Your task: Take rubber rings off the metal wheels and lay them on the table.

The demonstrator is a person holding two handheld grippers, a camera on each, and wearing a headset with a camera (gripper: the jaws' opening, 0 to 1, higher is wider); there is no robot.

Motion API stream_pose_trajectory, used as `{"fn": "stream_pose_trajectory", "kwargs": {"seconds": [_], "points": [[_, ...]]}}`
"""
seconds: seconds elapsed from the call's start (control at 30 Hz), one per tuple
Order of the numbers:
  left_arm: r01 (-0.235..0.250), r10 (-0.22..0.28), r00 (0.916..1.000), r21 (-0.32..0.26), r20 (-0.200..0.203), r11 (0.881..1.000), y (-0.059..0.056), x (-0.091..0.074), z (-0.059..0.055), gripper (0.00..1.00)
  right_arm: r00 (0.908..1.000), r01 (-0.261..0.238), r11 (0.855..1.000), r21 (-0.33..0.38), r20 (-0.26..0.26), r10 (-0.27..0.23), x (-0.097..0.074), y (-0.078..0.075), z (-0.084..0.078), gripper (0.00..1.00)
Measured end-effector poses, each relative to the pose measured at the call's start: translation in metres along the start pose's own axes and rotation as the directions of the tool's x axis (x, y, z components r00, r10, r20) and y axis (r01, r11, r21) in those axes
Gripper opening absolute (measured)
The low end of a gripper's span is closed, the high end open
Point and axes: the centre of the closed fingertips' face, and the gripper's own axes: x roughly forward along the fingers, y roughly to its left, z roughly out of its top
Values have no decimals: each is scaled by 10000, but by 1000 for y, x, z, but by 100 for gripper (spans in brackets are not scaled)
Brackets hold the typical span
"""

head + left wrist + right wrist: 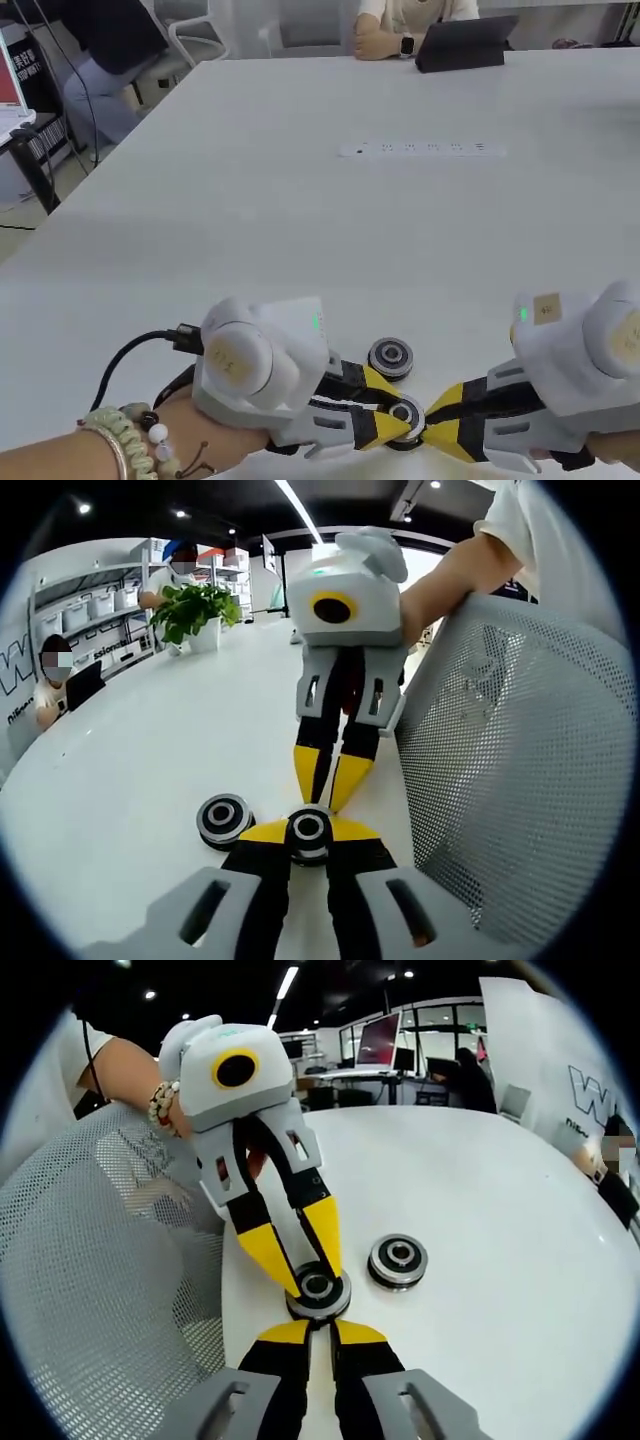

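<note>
A small metal wheel [404,411] with a black rubber ring lies near the white table's front edge. My left gripper [398,414] is shut on it, one yellow jaw on each side, as the left gripper view [308,832] confirms. From the opposite side my right gripper [430,420] meets the wheel's rim. In its own view its jaws [320,1330] are nearly together and seem to pinch the rubber ring [318,1312] at the near edge. A second wheel [390,356] with its ring on lies flat just beyond, untouched.
A grey mesh chair back [520,770] stands close beside the grippers at the table's near edge. A recessed socket strip [420,150] sits mid-table. At the far end a person's hands rest by a dark tablet [465,45]. A potted plant [195,605] stands farther off.
</note>
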Motion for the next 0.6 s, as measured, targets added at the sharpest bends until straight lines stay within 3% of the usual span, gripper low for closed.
{"fn": "stream_pose_trajectory", "kwargs": {"seconds": [0.1,0.2,0.47,0.6], "points": [[-31,31,10000,17,-10,10000,0,0,0,8,10000,97,10000,16,-21,-97,-1,-2,1,1],[-49,49,10000,-6,3,10000,1,0,0,8,9999,111,9980,620,71,-115,-2,-5,0,0],[-95,94,9999,-18,-45,10000,2,1,1,8,9995,247,9895,1421,137,-269,-6,-9,2,0],[-95,94,9999,-179,-94,9998,1,1,1,8,9987,20,9525,3047,473,-172,-8,-9,2,0]]}}
